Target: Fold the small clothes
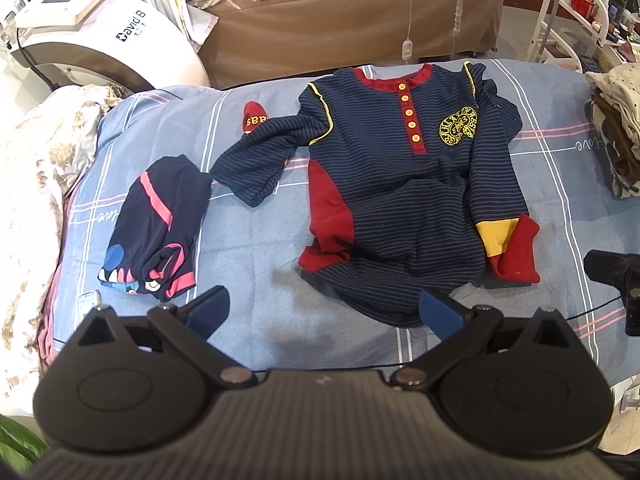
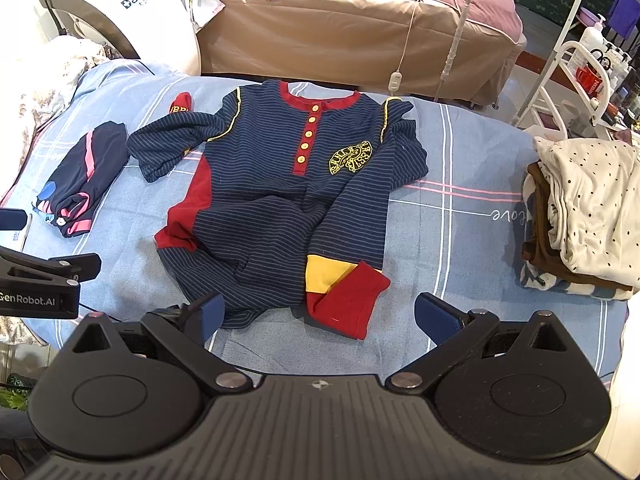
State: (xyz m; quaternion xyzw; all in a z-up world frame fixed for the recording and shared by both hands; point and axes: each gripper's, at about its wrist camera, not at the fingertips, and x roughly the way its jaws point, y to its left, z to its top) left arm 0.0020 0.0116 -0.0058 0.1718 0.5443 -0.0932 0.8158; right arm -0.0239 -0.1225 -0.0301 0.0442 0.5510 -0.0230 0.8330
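Observation:
A navy striped child's romper (image 1: 400,184) with red trim, orange buttons and a yellow crest lies face up, rumpled, on the blue checked bed sheet (image 1: 256,248); it also shows in the right wrist view (image 2: 280,208). Its red and yellow cuff (image 2: 344,296) lies nearest the right gripper. My left gripper (image 1: 324,308) is open and empty, just short of the romper's lower hem. My right gripper (image 2: 320,316) is open and empty, its fingers either side of the lower hem and cuff. The right gripper shows at the right edge of the left wrist view (image 1: 616,276).
A folded navy garment with pink stripes (image 1: 160,224) lies to the left. A stack of folded clothes (image 2: 584,212) sits at the right edge of the bed. A phone (image 1: 88,304) lies at the near left. A brown bed (image 2: 352,28) and a white machine (image 1: 92,28) stand behind.

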